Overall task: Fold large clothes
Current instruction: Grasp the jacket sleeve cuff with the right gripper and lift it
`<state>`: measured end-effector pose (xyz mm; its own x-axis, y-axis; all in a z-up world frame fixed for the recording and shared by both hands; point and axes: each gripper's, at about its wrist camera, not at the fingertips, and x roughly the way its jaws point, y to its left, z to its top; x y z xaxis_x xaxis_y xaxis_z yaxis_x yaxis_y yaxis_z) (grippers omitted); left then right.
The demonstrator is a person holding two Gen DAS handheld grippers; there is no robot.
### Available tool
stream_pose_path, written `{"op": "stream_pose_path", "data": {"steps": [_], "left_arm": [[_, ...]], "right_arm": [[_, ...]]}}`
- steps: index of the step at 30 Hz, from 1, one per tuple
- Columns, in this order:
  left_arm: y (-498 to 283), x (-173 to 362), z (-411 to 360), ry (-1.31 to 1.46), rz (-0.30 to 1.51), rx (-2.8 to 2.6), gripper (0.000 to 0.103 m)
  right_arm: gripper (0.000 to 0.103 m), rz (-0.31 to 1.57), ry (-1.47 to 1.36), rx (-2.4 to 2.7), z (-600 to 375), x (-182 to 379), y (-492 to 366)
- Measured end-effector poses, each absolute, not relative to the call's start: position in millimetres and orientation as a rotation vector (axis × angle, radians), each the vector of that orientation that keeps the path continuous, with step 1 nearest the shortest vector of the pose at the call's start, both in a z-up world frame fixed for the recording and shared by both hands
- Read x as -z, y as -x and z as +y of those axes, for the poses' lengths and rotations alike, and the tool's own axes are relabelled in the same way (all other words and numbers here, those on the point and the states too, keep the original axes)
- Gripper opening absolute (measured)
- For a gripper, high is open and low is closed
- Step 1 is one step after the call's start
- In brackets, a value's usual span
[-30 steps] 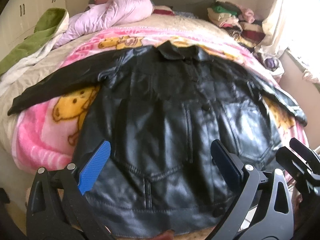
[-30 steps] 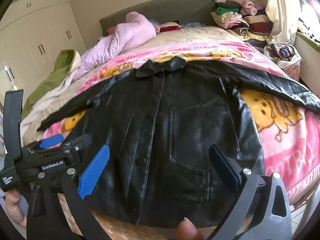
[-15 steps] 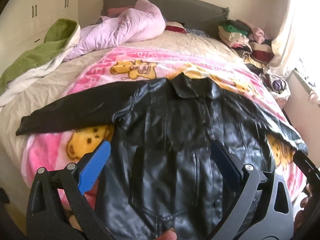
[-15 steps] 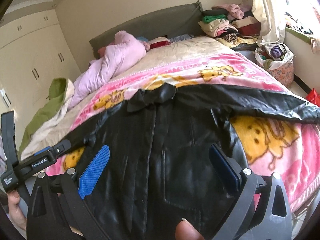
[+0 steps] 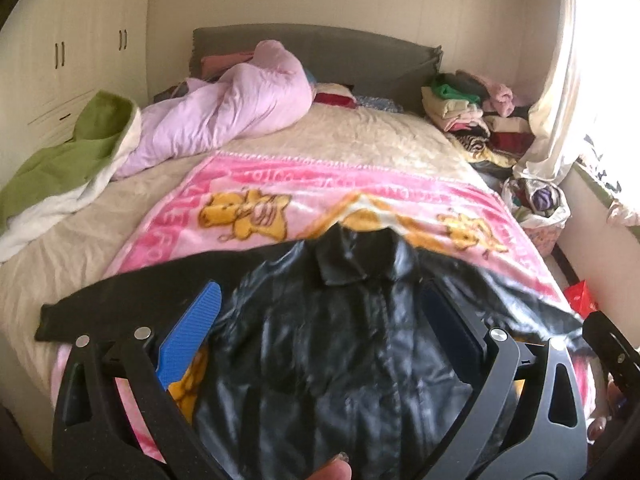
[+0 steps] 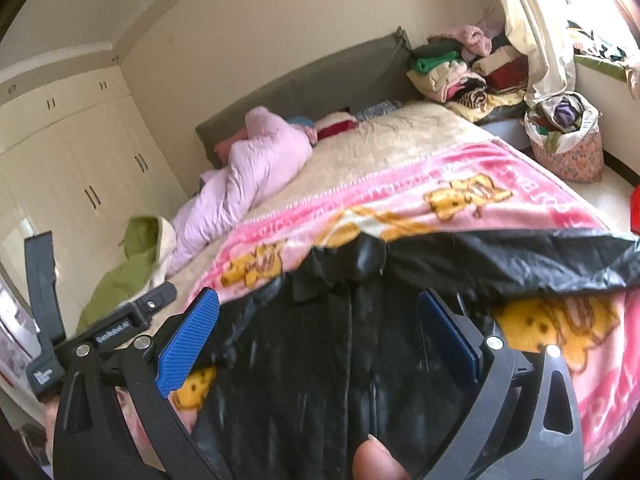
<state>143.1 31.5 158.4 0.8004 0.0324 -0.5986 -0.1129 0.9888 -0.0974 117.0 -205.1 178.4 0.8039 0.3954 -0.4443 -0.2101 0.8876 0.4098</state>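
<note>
Bedroom, bed [image 5: 360,148] w/ pink blanket [image 5: 260,184]: black leather jacket [image 5: 340,340] laid flat; prob. heavy, stiffish, slick. Take at sleeves/hem. Left gripper [image 5: 320,328] & right gripper [image 6: 316,332]: fingers spread, empty.

Black jacket [image 5: 340,340] lying on the pink blanket [image 5: 280,188]

We are holding our left gripper [image 5: 320,316] spread wide above it.

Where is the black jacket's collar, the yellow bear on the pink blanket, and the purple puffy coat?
jacket collar [image 5: 360,258], left wrist view, middle of the collar flap.
yellow bear [image 5: 244,216], left wrist view, the bear's body.
purple puffy coat [image 5: 224,112], left wrist view, its bulky middle.
</note>
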Motion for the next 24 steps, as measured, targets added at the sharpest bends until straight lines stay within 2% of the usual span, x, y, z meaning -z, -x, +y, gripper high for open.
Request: {"op": "stream_pose_path", "data": {"steps": [7,13,24], "left_arm": [[-178,-171,4,0.103,0.628,-0.033,0.094],[-212,-162,-13,0.096,0.662,-0.014,0.094],[-250,-93,-52,0.072,0.766,0.050,0.094]], "right_arm": [[0.099,0.517,-0.430,-0.208,-247,-189,-152],[0.099,0.538,-0.483,-0.071,-291,-164,-177],[0.099,0.621,-0.639,0.242,-388,-83,-206]]}}
